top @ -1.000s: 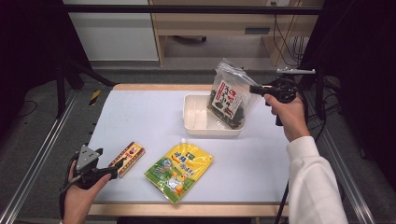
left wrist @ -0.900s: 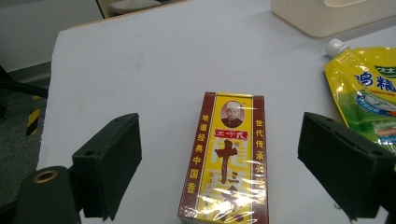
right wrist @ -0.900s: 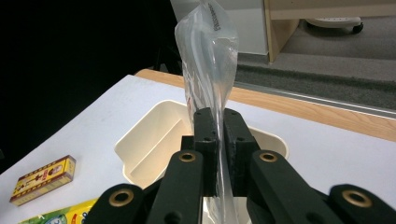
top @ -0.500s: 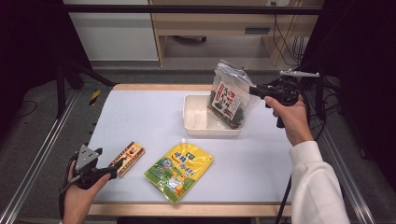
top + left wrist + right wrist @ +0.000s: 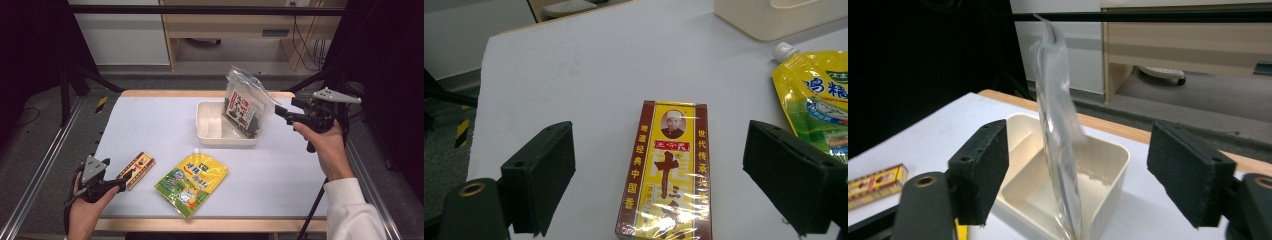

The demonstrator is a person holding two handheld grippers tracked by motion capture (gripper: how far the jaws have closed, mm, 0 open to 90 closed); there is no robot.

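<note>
A clear plastic bag of dark snack (image 5: pixel 243 102) stands upright in the right end of a cream bin (image 5: pixel 210 134). In the right gripper view the bag (image 5: pixel 1058 130) is seen edge-on, rising out of the bin (image 5: pixel 1108 165). My right gripper (image 5: pixel 277 111) is open just right of the bag, apart from it; its jaws (image 5: pixel 1078 170) stand wide. My left gripper (image 5: pixel 120 184) is open at the table's front left, at the near end of a red-and-yellow box (image 5: pixel 135 170). That box (image 5: pixel 669 170) lies flat between the wide left jaws.
A yellow-green spouted pouch (image 5: pixel 191 181) lies flat at the front middle of the white table (image 5: pixel 150 125), its cap (image 5: pixel 784 50) pointing toward the bin. A wooden bench (image 5: pixel 240 30) and cables stand beyond the far edge. Metal rails run along both sides.
My right gripper has let go of the bag and drawn back to the right; the bag now stands on its own in the bin. The left gripper has barely moved.
</note>
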